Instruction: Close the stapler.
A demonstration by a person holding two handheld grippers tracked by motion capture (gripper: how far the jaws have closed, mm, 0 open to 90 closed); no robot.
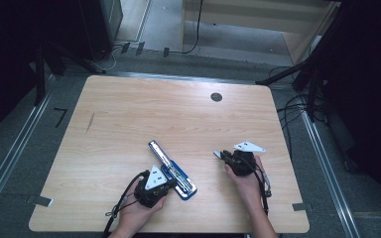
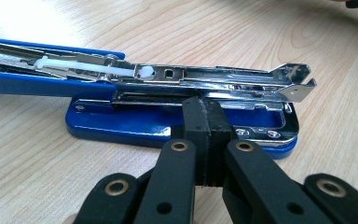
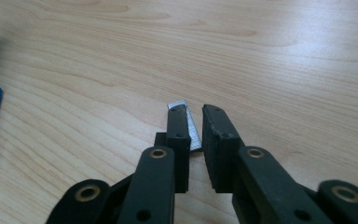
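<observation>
Stapler of blue plastic with a chrome magazine [image 1: 171, 169], swung open, lies near the counter's [image 1: 129, 114] front edge, its lid arm running toward eleven o'clock. Left tongs [image 1: 167, 182] sit at its seven o'clock, pressed together, tips against the blue base just under the chrome rail [image 2: 223, 84]. Well apart at three o'clock, the right tongs [image 1: 220, 154] stand slightly spread over a short silver strip of staples [image 3: 189, 123]; it seems to lie beside one pad, though whether it is touched cannot be told.
</observation>
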